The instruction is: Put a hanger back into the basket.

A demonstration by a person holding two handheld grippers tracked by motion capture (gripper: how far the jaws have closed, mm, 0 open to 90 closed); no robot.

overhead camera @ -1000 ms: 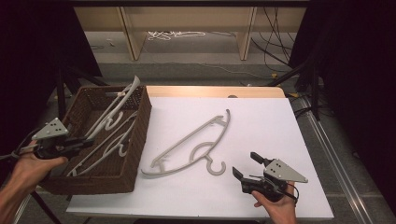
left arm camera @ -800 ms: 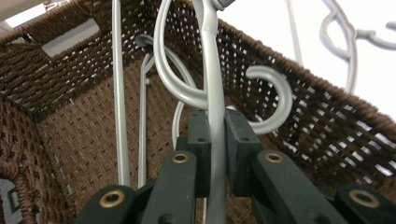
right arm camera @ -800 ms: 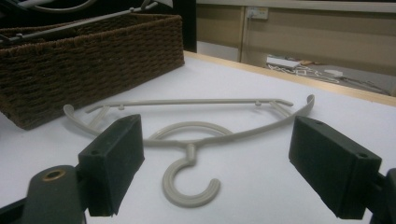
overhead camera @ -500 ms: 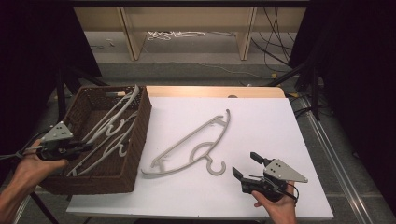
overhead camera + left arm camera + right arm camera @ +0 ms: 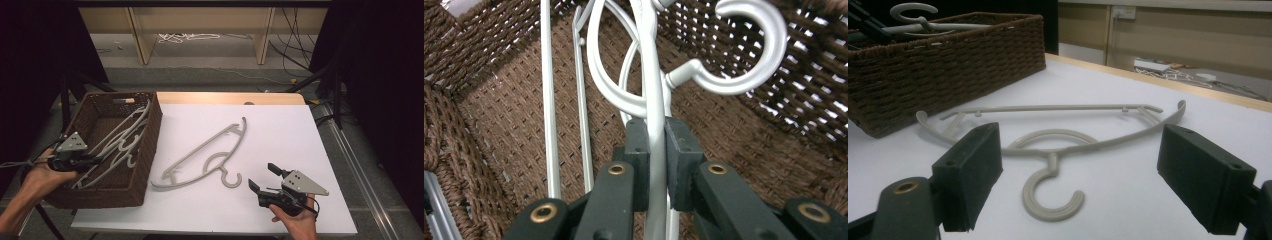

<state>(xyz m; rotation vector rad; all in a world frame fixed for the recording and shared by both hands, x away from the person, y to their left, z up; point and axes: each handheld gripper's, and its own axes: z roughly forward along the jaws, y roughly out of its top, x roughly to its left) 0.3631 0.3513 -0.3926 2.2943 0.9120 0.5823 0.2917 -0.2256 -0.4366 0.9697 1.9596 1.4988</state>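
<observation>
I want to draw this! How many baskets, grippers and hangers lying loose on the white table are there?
Baskets: 1
Loose hangers: 1
Grippers: 2 (left gripper, right gripper)
Total: 4
The hangers in the basket overlap too much to count.

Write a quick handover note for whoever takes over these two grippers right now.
Left gripper: jaws shut on a white hanger, held inside the wicker basket with other hangers.
Right gripper: jaws open, holding nothing, near the table's front edge, facing the beige hanger.
Done: several hangers are in the basket.
Left: release the white hanger, then probably pick the beige hanger off the white table and put it in the basket.
</observation>
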